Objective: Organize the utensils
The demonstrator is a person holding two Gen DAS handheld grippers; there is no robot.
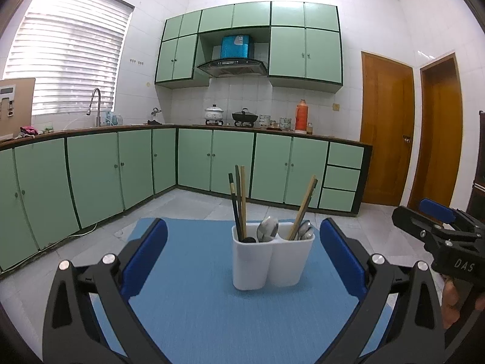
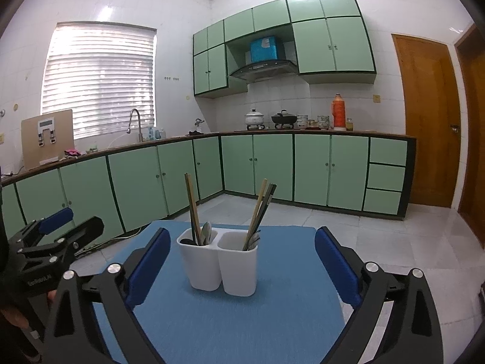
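A white two-compartment utensil holder (image 1: 271, 261) (image 2: 222, 262) stands on a blue placemat (image 1: 197, 312) (image 2: 242, 318). Each compartment holds chopsticks (image 1: 239, 203) (image 2: 260, 209) and metal spoons (image 1: 267, 228) (image 2: 206, 233). My left gripper (image 1: 242, 257) is open and empty, its blue pads either side of the holder and short of it. My right gripper (image 2: 239, 261) is open and empty, likewise held back from the holder. Each gripper also shows at the edge of the other's view, the right one (image 1: 436, 221) and the left one (image 2: 60, 227).
Green kitchen cabinets (image 1: 194, 160) run along the far walls, with a sink tap (image 1: 97, 106), pots (image 1: 242, 116) and an orange thermos (image 1: 301, 115) on the counter. Wooden doors (image 1: 388, 151) stand at the right. White tiled floor lies beyond the mat.
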